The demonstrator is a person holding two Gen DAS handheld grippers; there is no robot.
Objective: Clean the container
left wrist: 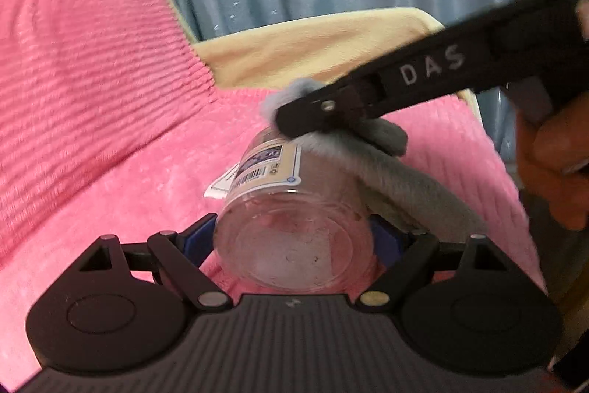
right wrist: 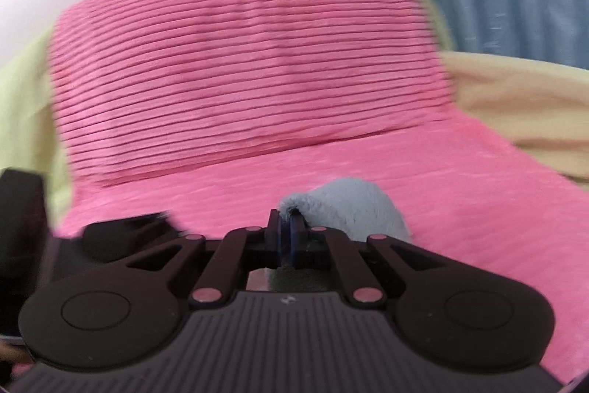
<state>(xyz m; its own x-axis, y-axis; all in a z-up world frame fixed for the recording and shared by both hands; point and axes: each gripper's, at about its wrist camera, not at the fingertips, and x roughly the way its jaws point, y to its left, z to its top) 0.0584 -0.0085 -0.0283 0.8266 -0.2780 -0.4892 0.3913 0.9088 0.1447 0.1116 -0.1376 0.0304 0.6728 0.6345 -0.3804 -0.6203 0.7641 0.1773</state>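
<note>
Clear plastic container (left wrist: 294,220) lies on its side in the left claw (left wrist: 298,242), squeezed between both fingers. Right claw (right wrist: 286,234) pinches a grey cloth (left wrist: 386,168) tight against the container's far side, above the pink bed cover (left wrist: 121,186).

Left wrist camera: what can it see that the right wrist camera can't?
Only the left wrist view shows the clear jar gripped in the left gripper, its peeling label, and the person's hand. Only the right wrist view shows the right gripper head-on, jaws shut on the cloth. Both show the grey cloth and the pink blanket.
</note>
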